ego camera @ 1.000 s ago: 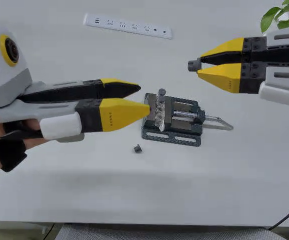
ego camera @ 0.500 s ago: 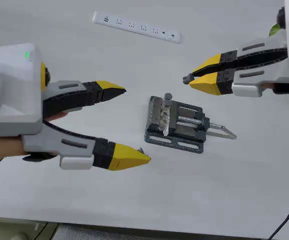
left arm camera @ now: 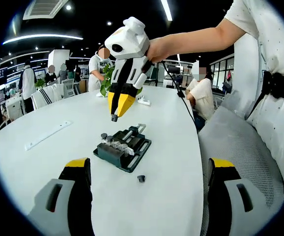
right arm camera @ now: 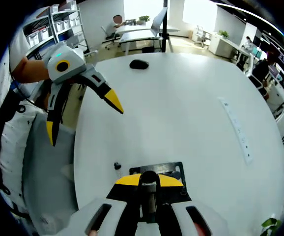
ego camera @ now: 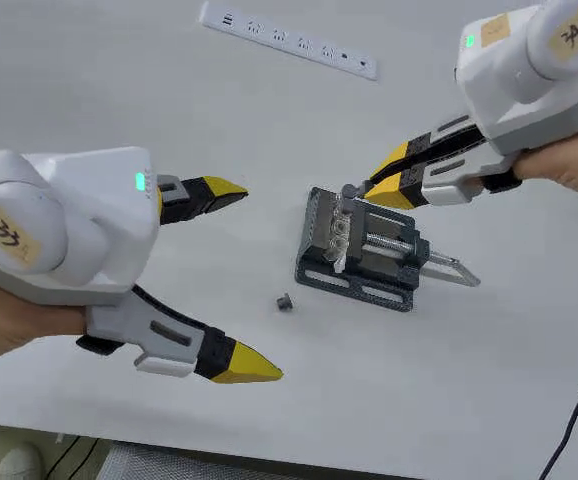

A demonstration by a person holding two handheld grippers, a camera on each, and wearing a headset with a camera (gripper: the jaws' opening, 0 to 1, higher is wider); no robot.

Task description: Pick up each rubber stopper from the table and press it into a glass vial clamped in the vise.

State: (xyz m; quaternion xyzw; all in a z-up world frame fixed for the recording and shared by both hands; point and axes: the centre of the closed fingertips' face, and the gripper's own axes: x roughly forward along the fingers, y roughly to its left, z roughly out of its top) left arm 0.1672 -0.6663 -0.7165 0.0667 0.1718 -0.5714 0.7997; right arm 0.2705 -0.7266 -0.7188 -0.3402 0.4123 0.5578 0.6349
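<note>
**Head view**
- Left gripper (ego camera: pixel 242 282): low on the left, held in a hand. Its jaws are spread wide with nothing between them.
- Right gripper (ego camera: pixel 371 188): upper right, held in a hand. Its yellow tips are pressed close together at the far end of the vise (ego camera: pixel 374 268).
- Vise: dark, standing on the white table (ego camera: pixel 169 100), with a row of glass vials (ego camera: pixel 340 235) clamped in it.
- A dark stopper sits at the far end of that row, touching or just beside the right gripper's tips. From here I cannot tell whether it is gripped or seated.
- Loose stopper (ego camera: pixel 285 301): on the table near the vise's near corner, between the vise and the left gripper's lower tip.
- Power strip (ego camera: pixel 289 38): white, at the far side of the table, well apart from the vise.

**Left gripper view**
- Its own jaws stand wide apart at the bottom, empty.
- The loose stopper (left arm camera: pixel 141 178) lies on the table ahead, between them, with the vise (left arm camera: pixel 127 150) just beyond.
- Seated stopper (left arm camera: pixel 104 135): caps the vial at one end of the row.
- The right gripper (left arm camera: pixel 115 114) hangs tip-down above the vise, pinching the held stopper (left arm camera: pixel 114 118) clear of the vials.
- The power strip (left arm camera: pixel 48 135) lies to the left.

**Right gripper view**
- Its own jaws are closed on the held stopper (right arm camera: pixel 149 178), directly over the vise (right arm camera: pixel 176 168).
- The loose stopper (right arm camera: pixel 116 166) lies on the table beside the vise.
- The left gripper (right arm camera: pixel 83 123) is beyond, jaws spread and empty.
</note>
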